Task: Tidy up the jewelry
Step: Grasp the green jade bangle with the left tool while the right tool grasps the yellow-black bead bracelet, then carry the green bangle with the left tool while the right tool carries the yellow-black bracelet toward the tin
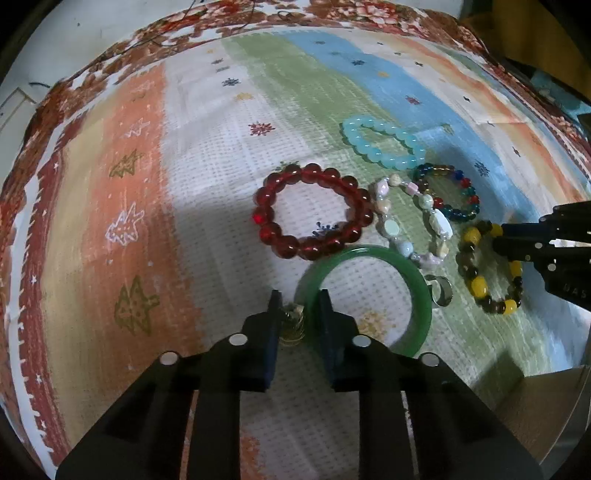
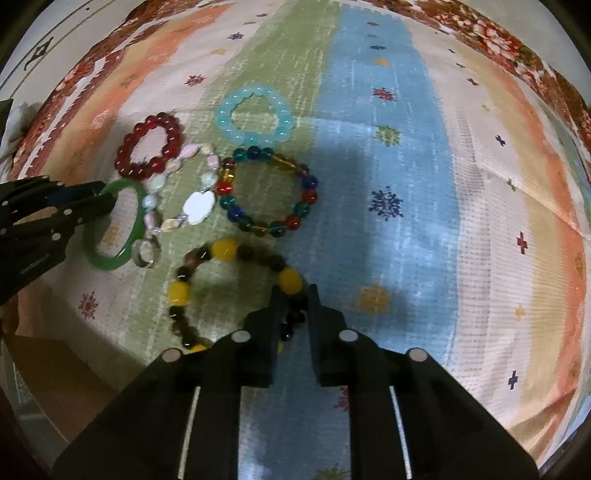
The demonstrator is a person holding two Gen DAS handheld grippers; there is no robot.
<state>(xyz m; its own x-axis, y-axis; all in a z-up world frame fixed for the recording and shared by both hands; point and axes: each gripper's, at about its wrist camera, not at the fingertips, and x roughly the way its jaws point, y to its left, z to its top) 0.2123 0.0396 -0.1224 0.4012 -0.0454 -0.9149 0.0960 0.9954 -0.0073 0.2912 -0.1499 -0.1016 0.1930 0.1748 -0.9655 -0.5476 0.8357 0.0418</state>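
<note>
Several bracelets lie on a striped cloth. My left gripper [image 1: 297,301] is open with its jaws astride the rim of the green bangle [image 1: 417,284], and a small gold ring [image 1: 292,325] lies between them. My right gripper [image 2: 294,295] has its jaws closed around the yellow and brown bead bracelet [image 2: 221,249], which rests on the cloth. The same bracelet shows in the left wrist view [image 1: 480,288]. A red bead bracelet [image 1: 312,212], a pastel stone bracelet [image 1: 410,221], a multicolour glass bracelet [image 1: 447,192] and a pale blue bracelet [image 1: 384,146] lie beyond.
A silver ring [image 1: 441,291] lies beside the green bangle's right edge. The cloth's floral border [image 1: 258,14] runs along the far side. A brown box edge [image 1: 546,406] sits at the lower right of the left wrist view.
</note>
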